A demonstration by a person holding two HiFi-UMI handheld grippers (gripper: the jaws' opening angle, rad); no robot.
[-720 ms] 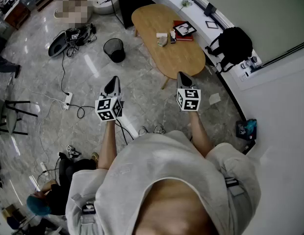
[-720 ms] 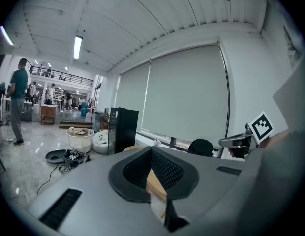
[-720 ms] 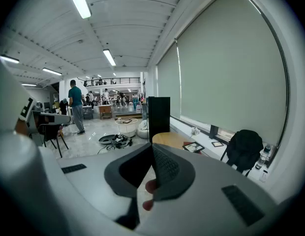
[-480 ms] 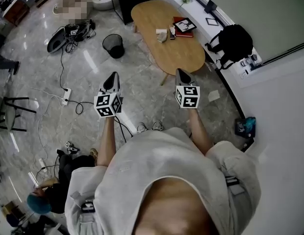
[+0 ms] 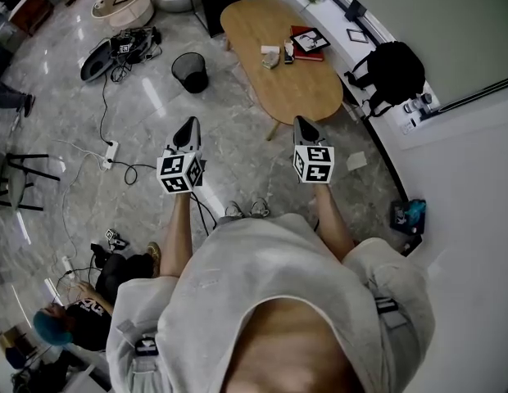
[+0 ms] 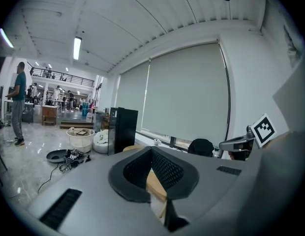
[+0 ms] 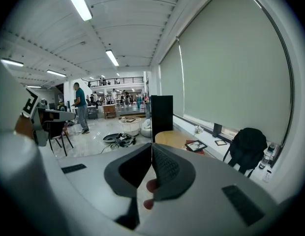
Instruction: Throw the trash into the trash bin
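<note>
The black mesh trash bin [image 5: 191, 70] stands on the marble floor, left of the oval wooden table [image 5: 299, 88]. A crumpled pale piece of trash [image 5: 270, 56] lies on the table next to a red book [image 5: 307, 41]. A flat scrap of paper [image 5: 357, 162] lies on the floor by the wall. I hold both grippers out in front of me at chest height, short of the table and bin. The left gripper [image 5: 189, 123] [image 6: 151, 149] is shut with nothing in it. The right gripper [image 5: 301, 122] [image 7: 151, 144] is also shut and holds nothing.
A black backpack [image 5: 393, 70] leans on the window ledge at the right. Cables, a power strip [image 5: 111, 152] and gear [image 5: 115, 47] lie on the floor at the left. A person [image 5: 74, 318] crouches at lower left. A blue bag [image 5: 407, 215] sits by the wall.
The bin and table have slid slightly up the head view as I stepped. Both grippers keep the same pose and stay shut. The crouching person at lower left shifted.
</note>
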